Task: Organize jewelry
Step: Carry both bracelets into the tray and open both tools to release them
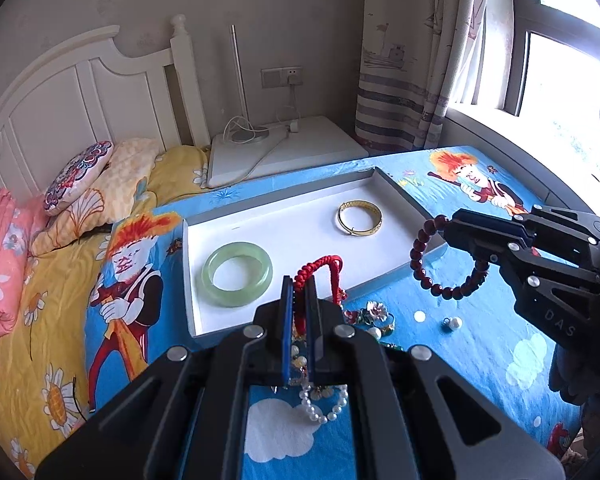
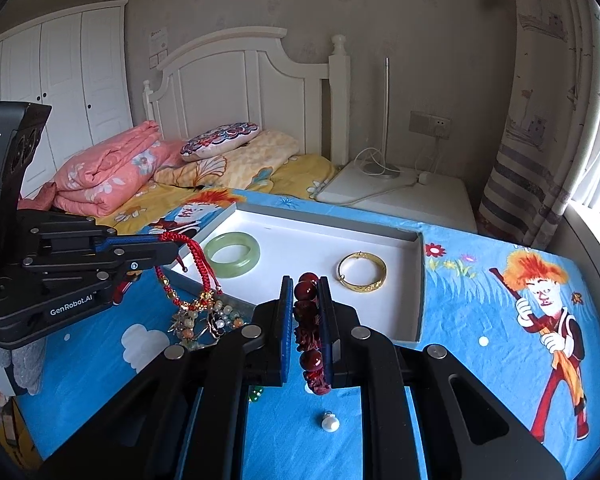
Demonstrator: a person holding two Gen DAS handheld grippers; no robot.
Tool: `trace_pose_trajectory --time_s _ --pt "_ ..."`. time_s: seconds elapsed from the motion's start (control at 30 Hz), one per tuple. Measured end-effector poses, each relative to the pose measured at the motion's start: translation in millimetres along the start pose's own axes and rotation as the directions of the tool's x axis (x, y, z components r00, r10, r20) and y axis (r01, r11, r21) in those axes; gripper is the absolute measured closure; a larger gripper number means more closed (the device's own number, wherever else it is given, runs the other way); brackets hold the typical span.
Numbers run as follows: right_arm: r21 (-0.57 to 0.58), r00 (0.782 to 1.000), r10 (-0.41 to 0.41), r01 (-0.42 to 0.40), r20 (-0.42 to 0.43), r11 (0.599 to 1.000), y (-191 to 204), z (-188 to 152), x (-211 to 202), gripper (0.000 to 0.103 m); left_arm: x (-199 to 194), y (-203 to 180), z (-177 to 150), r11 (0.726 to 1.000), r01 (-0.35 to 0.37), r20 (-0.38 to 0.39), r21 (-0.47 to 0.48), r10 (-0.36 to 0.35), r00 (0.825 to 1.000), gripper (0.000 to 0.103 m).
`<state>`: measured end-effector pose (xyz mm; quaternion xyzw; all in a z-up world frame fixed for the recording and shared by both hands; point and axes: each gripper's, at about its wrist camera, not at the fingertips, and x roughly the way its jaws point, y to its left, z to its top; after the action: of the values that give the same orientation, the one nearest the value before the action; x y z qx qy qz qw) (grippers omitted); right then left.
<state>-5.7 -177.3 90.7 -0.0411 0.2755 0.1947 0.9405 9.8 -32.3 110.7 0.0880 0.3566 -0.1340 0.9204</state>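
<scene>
Two grippers hang over a blue cartoon-print cloth (image 2: 480, 320), each clamped on a piece of jewelry. In the left wrist view, the left gripper (image 1: 299, 284) pinches a red braided cord bracelet (image 1: 320, 270), raised near the tray's front edge; the right gripper (image 1: 454, 236), at about 3 o'clock, grips a dark red bead bracelet (image 1: 440, 284) that dangles above the cloth, just off the tray's right wall. A white tray (image 1: 300, 216) holds a green jade bangle (image 1: 237, 268) at 9 o'clock and a gold bangle (image 1: 359, 217) toward 1 o'clock, well apart. Loose trinkets (image 2: 208, 320) lie heaped on the cloth beside the tray, and a pearl pendant (image 2: 330, 422) sits alone nearer the camera.
</scene>
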Motion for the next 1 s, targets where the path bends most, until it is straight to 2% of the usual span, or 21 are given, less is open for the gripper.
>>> trace_pose_trajectory --time_s 0.6,1.0 --pt "-0.085 0.996 -0.078 0.081 0.043 0.993 -10.1 44.0 34.6 0.089 64.9 16.9 42.0 1.000 -0.003 -0.053 -0.009 0.003 0.999 0.098" --pt "-0.161 0.988 -0.152 0.144 -0.037 0.976 -11.4 39.2 105.3 0.089 138.2 48.2 40.8 0.996 -0.007 -0.130 -0.087 -0.005 0.992 0.098"
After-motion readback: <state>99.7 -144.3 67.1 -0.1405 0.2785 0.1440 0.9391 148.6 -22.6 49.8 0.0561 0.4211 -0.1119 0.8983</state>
